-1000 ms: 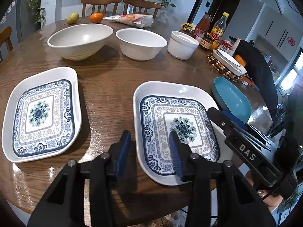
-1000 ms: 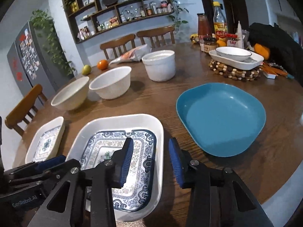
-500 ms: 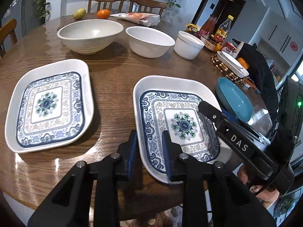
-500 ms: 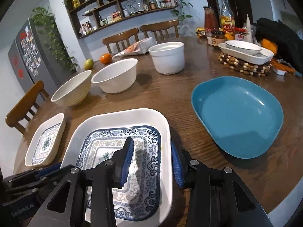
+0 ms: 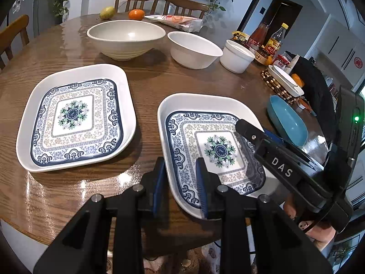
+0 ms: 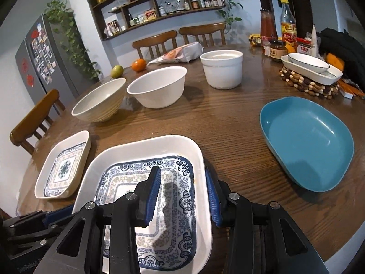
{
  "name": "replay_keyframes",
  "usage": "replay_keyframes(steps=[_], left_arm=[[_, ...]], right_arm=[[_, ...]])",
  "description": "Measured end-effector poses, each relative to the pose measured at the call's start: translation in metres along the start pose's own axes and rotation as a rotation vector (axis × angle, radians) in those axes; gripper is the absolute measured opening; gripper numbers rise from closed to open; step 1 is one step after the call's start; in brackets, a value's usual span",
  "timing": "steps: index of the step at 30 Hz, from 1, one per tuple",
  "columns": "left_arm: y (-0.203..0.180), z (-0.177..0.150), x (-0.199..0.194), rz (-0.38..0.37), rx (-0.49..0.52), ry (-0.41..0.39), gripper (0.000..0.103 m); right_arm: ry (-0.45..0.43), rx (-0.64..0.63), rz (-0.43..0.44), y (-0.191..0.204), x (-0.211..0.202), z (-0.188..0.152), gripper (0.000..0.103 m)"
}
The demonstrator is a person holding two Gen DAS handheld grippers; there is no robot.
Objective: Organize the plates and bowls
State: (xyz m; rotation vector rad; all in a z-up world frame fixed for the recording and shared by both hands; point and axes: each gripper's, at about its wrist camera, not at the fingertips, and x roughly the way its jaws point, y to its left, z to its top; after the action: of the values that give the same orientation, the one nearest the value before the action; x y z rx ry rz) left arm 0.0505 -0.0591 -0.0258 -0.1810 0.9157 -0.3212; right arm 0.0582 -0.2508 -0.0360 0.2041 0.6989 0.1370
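I have the near patterned plate [image 5: 212, 146] pinched from both sides on the desk [image 5: 148, 82]: my left gripper [image 5: 180, 182] is clamped fully down on its left rim, and my right gripper [image 6: 182, 196] straddles the right rim, jaws narrow and seemingly gripping; to lift well I should raise both ends evenly and level, then carry it onto the matching plate [image 5: 75, 116] lying just to the left

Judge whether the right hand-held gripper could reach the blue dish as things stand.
Probably yes: the blue dish sits on bare table right of the right hand-held gripper, though that gripper grips the patterned plate.
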Motion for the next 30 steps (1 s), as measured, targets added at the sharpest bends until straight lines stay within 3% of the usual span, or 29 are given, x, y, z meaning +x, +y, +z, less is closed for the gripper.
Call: replay_keyframes(steps=[9, 13, 17, 25, 30], left_arm=[[0.001, 0.000, 0.001, -0.012, -0.005, 0.004, 0.028], [-0.001, -0.002, -0.003, -0.016, -0.006, -0.001, 0.043], [-0.005, -0.005, -0.015, 0.008, 0.017, -0.056, 0.053], [0.004, -0.006, -0.036, 0.026, -0.006, -0.131, 0.068], [0.013, -0.006, -0.047, 0.030, -0.043, -0.171, 0.071]], right_arm=[[0.003, -0.007, -0.014, 0.001, 0.002, -0.001, 0.042], [-0.006, 0.003, -0.033, 0.001, -0.001, -0.003, 0.042], [-0.033, -0.017, -0.060, 0.006, -0.008, 0.000, 0.042], [-0.091, -0.038, -0.040, 0.016, -0.033, 0.001, 0.067], [-0.121, -0.044, -0.004, 0.022, -0.048, -0.001, 0.079]])
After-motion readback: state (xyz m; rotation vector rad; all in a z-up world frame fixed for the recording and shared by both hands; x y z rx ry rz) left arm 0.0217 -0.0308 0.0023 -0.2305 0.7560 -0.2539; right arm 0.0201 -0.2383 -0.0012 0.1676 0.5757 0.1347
